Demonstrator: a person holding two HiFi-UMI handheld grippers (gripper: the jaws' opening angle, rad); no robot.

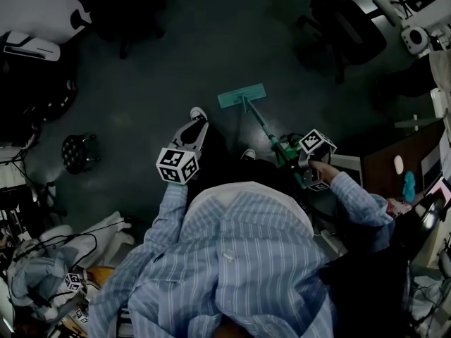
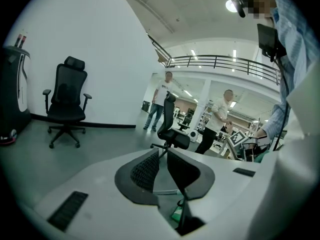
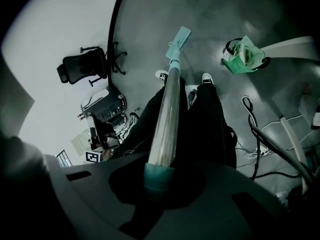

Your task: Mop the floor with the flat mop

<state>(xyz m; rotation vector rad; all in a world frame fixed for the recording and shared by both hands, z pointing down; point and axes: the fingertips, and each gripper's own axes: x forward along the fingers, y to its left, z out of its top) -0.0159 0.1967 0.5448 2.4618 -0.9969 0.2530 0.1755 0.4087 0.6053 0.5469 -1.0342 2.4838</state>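
Closest to the head camera is the person's striped shirt (image 1: 232, 259), and beyond it stand two shoes (image 1: 199, 113) on the dark floor (image 1: 141, 97).

The right gripper (image 3: 161, 181) is clenched on the flat mop (image 1: 254, 115), taking it at the very top of the handle (image 3: 167, 119), where a teal grip (image 3: 159, 178) sits between the jaws. The pole slants down and away to the mop head (image 1: 242, 96), which lies flat on the floor just ahead of the feet. The left gripper (image 2: 161, 156) is raised and faces out across the room. Its jaws are drawn nearly together with nothing between them.

I'd judge the mop light and the metal pole stiff but smooth, so it could twist or slide in a single hold so high up. The flat head looks likely to drag on the floor and pivot at its joint. A second hold lower on the pole, by the free gripper, would steady the strokes.

By my count there is one mop with one head, two grippers, one green bucket (image 3: 242, 56) on the floor to the side, and two office chairs (image 1: 116, 9) in the head view.
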